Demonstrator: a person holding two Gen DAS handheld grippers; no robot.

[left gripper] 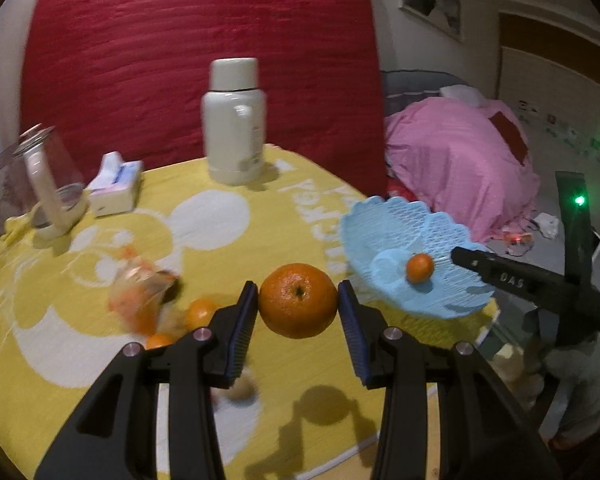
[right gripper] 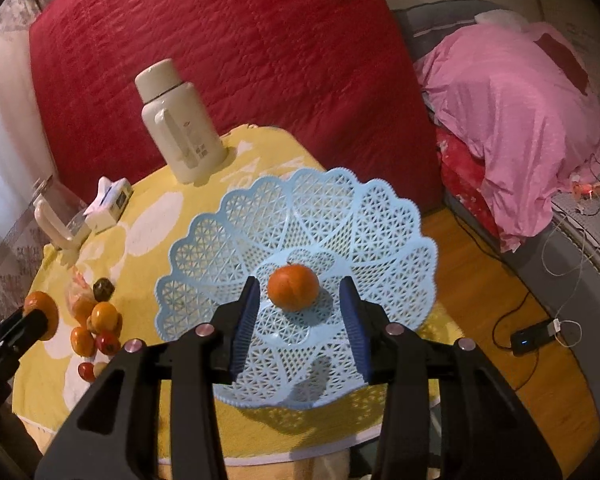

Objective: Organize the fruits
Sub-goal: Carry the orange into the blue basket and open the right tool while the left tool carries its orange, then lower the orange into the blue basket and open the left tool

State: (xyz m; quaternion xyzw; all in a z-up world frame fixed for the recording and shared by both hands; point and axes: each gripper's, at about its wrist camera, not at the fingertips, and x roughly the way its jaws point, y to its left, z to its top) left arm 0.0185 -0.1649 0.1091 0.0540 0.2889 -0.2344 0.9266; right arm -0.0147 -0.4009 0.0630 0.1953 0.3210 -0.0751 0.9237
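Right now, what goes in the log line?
left gripper: holding orange | right gripper: empty | basket: one orange

A home bedroom is indicated. A bed heaped with pink bedding is seen at the right of the frame, and a red quilted cover is hung across the upper centre. A small table is covered by a yellow cartoon-print towel; a white thermos jug and a tissue pack are set on it. Wooden flooring and a charging cable are noted at lower right.
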